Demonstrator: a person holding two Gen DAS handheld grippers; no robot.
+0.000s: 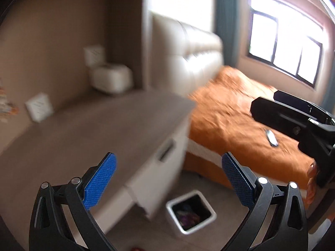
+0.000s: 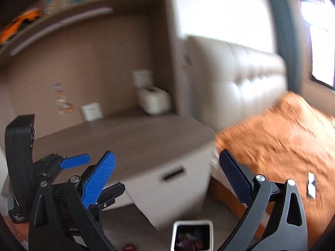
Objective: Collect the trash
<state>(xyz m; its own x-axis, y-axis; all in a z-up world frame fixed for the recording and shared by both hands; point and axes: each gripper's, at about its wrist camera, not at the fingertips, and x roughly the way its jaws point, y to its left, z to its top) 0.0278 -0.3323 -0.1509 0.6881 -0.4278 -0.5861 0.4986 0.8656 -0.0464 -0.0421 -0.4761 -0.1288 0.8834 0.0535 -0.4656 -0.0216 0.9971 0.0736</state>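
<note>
Two grippers are up in the air over a bedroom, both views smeared by motion blur. Bed (image 1: 236, 113) with an orange cover fills the right side; a padded white headboard (image 1: 188, 54) stands at its head, against the wall. Grey-topped counter (image 1: 100, 129) with a white drawer front sits just beside the bed, set into a brown alcove. On the counter, at the back: a white box-shaped item (image 1: 113, 78) and two small white cards (image 1: 39, 106), print unreadable. Shelf (image 2: 62, 18) above the alcove carries colourful clutter, too blurred to name.

White square trash bin (image 1: 191, 211) stands on the floor between counter and bed; dark mixed scraps lie inside it. One small pale-and-dark flat object (image 1: 271, 138) lies on the orange cover, well apart from the bin; its kind cannot be told.

Left gripper (image 1: 168, 179): jaws spread wide, nothing between them. Right gripper (image 2: 166, 177): jaws likewise spread wide and bare. Fingers (image 1: 312, 179) of a hand show on the right gripper's handle.
</note>
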